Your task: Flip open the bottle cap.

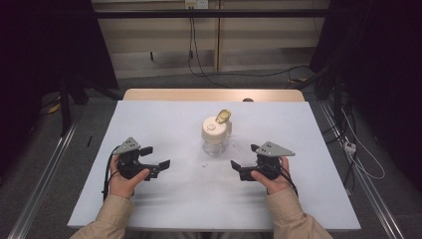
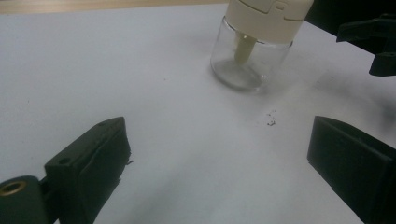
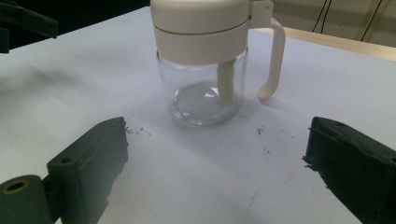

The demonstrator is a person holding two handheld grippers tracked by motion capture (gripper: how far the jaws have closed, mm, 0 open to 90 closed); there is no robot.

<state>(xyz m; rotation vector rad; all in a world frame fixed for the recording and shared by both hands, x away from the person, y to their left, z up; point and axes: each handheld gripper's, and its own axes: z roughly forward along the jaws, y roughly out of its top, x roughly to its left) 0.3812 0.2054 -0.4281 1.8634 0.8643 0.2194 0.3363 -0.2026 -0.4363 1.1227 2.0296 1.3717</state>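
Note:
A small clear glass jar (image 1: 216, 134) with a cream lid, a side handle and a yellowish flip cap stands upright in the middle of the white board (image 1: 164, 119). My left gripper (image 1: 160, 155) rests low at the jar's left, open, with nothing between its jaws. My right gripper (image 1: 243, 155) mirrors it at the jar's right, also open and holding nothing. In the left gripper view the jar (image 2: 238, 60) stands ahead and slightly right of the open gripper (image 2: 218, 126), clear of it. In the right gripper view the jar (image 3: 205, 70) stands straight ahead of the gripper (image 3: 217, 126), its handle (image 3: 273, 60) to the right.
Dark specks (image 2: 270, 120) lie on the board in front of the jar. The board sits on a wooden table (image 1: 214, 94). Metal rails (image 1: 45, 174) run along both sides, and cables (image 1: 199, 59) trail on the floor beyond. The other gripper (image 2: 373, 37) shows at the top right of the left gripper view.

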